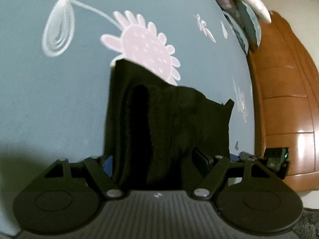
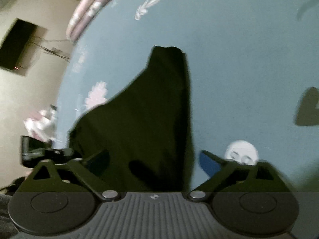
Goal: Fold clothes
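Setting: a blue-grey bedsheet printed with pale flowers, a wooden headboard at its edge, pillows beyond.
Garment: a black garment, hanging in front of both wrist cameras above the sheet, draped downward from the gripper fingers; its far edge is uneven, with one corner higher than the other.
Left gripper: fingers spread fairly wide, yet the cloth runs between them and covers the tips; whether they pinch it cannot be told.
Right gripper: the blue pad of one finger stands clear of the cloth, the other is buried behind it; grip likewise cannot be told.
Handling, judged: soft, limp and light; it sags into folds under its own weight, will not keep a shape, and may slide from a shallow pinch.
Where to hold, judged: at a hem or corner, both layers well inside the pads, one gripper per corner, so that the edge hangs taut.
Hidden or unclear: garment type, seams and sleeves are lost in the dark fabric; fingertips are covered; both views are blurred. A dark shape on the sheet at the right view's edge cannot be identified.
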A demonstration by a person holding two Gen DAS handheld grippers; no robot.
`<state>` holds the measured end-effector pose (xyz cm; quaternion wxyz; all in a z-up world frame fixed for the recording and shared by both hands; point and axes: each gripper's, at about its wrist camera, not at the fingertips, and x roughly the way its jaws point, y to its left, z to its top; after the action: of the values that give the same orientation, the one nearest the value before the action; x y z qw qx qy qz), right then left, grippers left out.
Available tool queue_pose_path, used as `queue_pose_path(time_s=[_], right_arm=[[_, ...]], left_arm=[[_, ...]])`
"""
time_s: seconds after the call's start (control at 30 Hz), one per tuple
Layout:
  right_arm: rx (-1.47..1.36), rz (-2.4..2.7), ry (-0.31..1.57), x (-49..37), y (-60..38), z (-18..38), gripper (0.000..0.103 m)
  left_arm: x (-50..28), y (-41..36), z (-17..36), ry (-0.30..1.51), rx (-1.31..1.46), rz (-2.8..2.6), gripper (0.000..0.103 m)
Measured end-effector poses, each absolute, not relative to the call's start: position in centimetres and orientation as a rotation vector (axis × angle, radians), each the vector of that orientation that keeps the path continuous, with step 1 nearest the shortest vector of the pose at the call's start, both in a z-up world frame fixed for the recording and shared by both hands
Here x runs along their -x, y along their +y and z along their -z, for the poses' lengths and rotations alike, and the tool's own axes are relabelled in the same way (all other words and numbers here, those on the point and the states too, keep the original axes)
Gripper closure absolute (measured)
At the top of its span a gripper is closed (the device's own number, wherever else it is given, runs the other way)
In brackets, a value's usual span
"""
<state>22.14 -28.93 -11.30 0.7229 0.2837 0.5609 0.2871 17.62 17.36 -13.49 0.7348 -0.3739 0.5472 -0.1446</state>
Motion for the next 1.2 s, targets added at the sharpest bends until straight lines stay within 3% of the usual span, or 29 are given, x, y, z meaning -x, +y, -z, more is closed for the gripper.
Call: queue_pose_path(time_s=[0.4, 0.87, 1.1, 1.2], right_arm=[[-0.804, -0.761, 1.27, -23.4, -29.2, 13.2, 0.0], [-0.778, -0.85, 1.269, -24.1, -27.7, 13.0, 0.0], [-0.674, -0.803, 1.276, -23.4, -27.5, 12.7, 0.019], [-0.629, -0.782, 1.278, -23.2, -27.4, 12.6, 0.033]], left_arm=[[-18.8, 16.3, 13.2, 1.193, 0.771, 0.3, 0.029], [-19.0, 15.6, 12.9, 1.228, 0.735, 0.299, 0.029], [-18.2, 15.8, 13.1, 1.221, 0.771, 0.282, 0.03], [-18.6, 15.4, 12.7, 1.25, 0.711, 0.271, 0.038]])
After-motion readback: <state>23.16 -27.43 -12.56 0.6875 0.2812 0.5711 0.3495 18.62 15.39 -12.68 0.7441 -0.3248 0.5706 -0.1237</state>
